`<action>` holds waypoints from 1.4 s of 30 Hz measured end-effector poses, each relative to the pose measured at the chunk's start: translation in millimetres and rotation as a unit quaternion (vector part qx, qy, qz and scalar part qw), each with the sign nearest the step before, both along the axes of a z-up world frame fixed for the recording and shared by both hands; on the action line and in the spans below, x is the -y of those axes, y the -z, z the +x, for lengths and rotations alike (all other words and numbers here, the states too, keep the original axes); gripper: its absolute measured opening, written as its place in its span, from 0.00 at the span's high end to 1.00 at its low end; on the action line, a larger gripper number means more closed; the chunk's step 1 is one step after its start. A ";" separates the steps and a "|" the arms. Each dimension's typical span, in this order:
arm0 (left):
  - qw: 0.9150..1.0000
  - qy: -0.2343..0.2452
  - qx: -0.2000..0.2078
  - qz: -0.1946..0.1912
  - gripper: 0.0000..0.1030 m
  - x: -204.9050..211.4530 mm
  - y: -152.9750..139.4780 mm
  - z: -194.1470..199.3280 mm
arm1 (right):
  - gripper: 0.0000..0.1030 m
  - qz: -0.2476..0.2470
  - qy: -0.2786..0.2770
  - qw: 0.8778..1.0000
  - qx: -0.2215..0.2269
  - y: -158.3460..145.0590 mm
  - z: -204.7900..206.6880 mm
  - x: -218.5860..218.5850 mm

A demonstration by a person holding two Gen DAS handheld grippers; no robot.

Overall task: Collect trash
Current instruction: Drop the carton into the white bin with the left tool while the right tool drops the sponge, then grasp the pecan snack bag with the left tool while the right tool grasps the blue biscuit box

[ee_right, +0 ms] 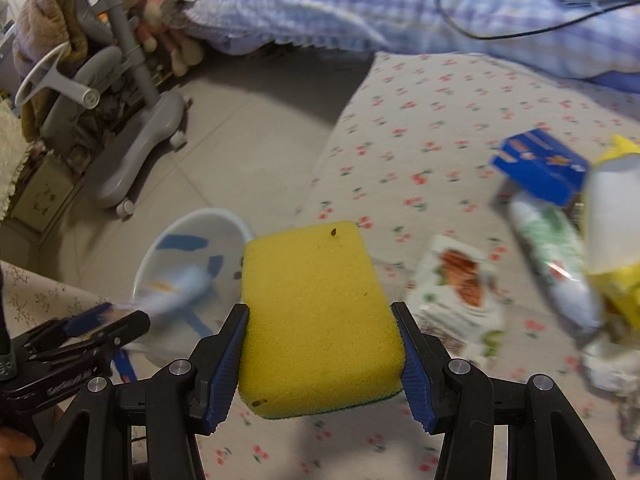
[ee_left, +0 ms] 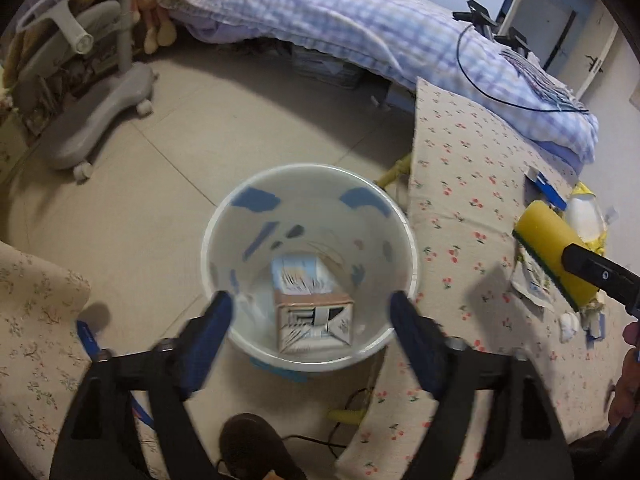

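Observation:
My left gripper (ee_left: 311, 300) hangs open straight above a white bin (ee_left: 208, 248) with blue patches that stands on the floor. A small printed carton (ee_left: 312, 316) lies inside the bin, clear of both pads. My right gripper (ee_right: 320, 312) is shut on a yellow sponge (ee_right: 312, 280) with a green underside, held over the cherry-print cloth (ee_right: 420, 120). In the left wrist view the sponge (ee_left: 552, 256) shows at the right. Loose trash lies on the cloth: a blue box (ee_right: 540, 164), a white packet with an orange picture (ee_right: 456, 288), a green-and-white wrapper (ee_right: 556, 256) and a yellow bag (ee_right: 616, 240).
A grey wheeled chair base (ee_left: 104, 120) stands on the tiled floor at the left. Behind lies a bed with a blue checked quilt (ee_left: 340, 12) and a black cable (ee_left: 480, 92). A dark shoe (ee_left: 252, 448) is below the bin. Flower-print fabric (ee_left: 36, 320) fills the lower left.

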State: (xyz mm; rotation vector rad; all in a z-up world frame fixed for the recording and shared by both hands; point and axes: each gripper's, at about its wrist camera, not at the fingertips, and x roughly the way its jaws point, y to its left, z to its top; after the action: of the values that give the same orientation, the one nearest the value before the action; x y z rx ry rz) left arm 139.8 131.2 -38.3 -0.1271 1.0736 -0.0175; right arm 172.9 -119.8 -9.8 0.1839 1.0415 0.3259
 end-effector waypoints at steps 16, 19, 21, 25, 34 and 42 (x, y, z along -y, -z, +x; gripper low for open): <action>0.992 -0.101 -0.044 0.056 0.13 -60.3 4.8 -24.1 | 0.42 0.005 -0.064 0.998 0.000 31.4 26.0 -83.2; 0.992 -0.102 -0.043 0.056 0.13 -64.5 3.8 -27.0 | 0.41 0.007 -0.073 0.997 0.005 34.1 29.0 -92.8; 0.992 -0.105 -0.044 0.051 0.13 -67.4 3.5 -28.0 | 0.37 0.015 -0.077 0.997 0.010 34.4 29.8 -96.0; 0.992 -0.106 -0.045 0.049 0.13 -66.3 1.5 -27.4 | 0.17 0.018 -0.080 0.996 0.035 26.4 29.0 -97.0; 0.995 -0.081 -0.051 0.030 0.13 -49.0 -2.2 -24.2 | 0.17 0.002 -0.045 0.998 0.037 9.1 17.5 -62.5; 0.998 -0.044 -0.051 0.014 0.13 -7.9 -11.2 -18.3 | 0.17 -0.029 -0.002 0.999 0.038 -12.9 -1.9 -1.7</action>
State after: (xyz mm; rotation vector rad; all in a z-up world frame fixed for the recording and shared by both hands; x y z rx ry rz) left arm 121.5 139.2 -27.0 -0.1513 1.1689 0.0849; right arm 170.9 -118.1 3.1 0.1164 0.9750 0.3035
